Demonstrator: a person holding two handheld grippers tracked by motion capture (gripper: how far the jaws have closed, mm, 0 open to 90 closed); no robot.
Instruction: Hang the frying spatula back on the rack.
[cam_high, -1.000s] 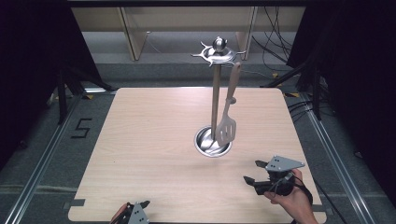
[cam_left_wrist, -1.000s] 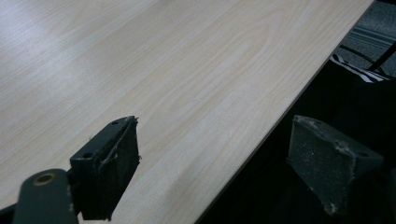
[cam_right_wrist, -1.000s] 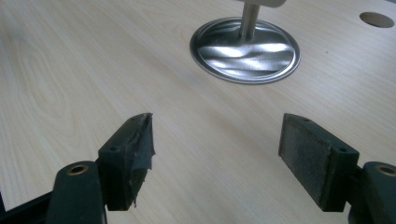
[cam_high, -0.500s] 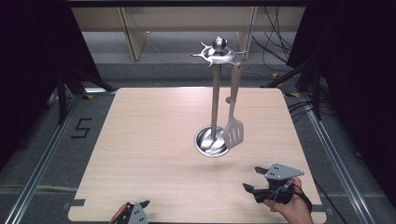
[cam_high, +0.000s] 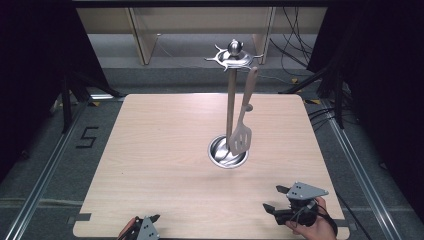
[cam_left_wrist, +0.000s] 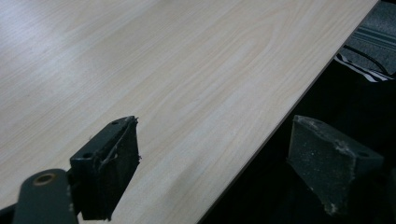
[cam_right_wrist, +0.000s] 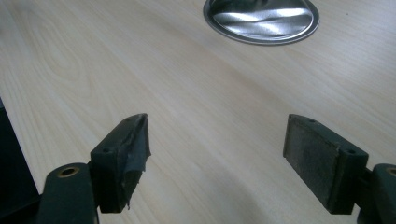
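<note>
pale wood table (cam_high: 165, 150), grey carpet floor (cam_high: 50, 150), wooden shelf legs (cam_high: 140, 40), black cables (cam_high: 300, 30), floor marking "5" (cam_high: 86, 137)

A silver metal utensil stand (cam_high: 229, 150) sits right of centre on the light wooden surface (cam_high: 150, 150), a slotted metal spatula (cam_high: 242, 130) hangs from its top beside the pole, well behind both grippers at the near edge.

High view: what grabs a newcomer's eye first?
The tall metal utensil stand rises from its round base just right of the middle of the wooden table, with a slotted spatula hanging from its top ring down to the base. Near the table's front right corner the right gripper is held in a hand, its fingers spread wide with nothing between them. The left gripper sits at the front edge, also open.
</note>
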